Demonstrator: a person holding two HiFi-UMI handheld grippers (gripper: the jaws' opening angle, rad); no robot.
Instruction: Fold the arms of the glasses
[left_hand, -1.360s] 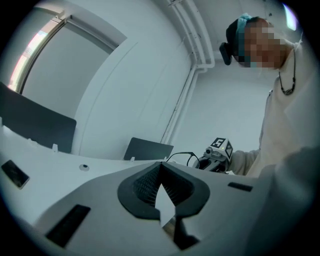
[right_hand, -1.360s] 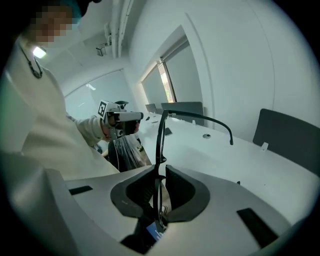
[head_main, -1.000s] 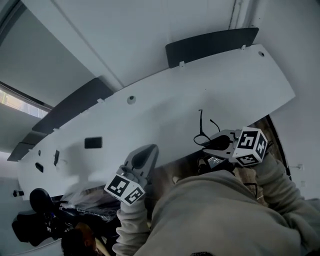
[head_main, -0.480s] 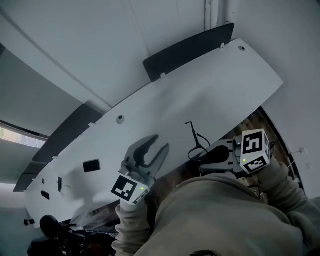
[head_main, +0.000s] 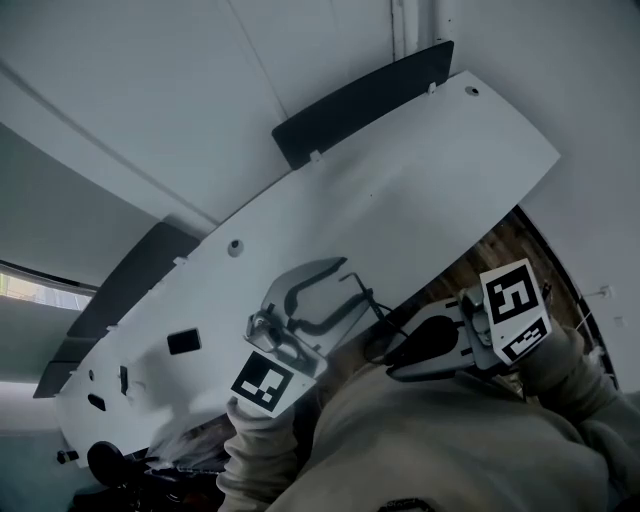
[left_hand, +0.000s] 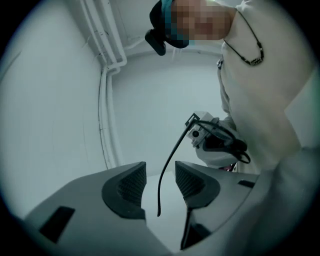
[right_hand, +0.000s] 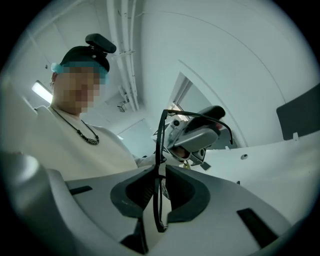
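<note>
Black and thin, so go gently: with the left gripper (left_hand: 160, 182), opening wide with pads clear of the free arm (left_hand: 168, 160) that hangs between them, push sideways near the tip instead of squeezing. Hold the glasses (right_hand: 160, 145) steady in the right gripper (right_hand: 159, 187), clamped narrow on the frame, up in the air. Work over the white table (head_main: 420, 180); mind the dark panels (head_main: 355, 110) and the pale wall (head_main: 150, 80) beyond.

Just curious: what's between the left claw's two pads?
A thin arm of the glasses, hanging free as the left claw's jaws open; the left gripper view shows it.
</note>
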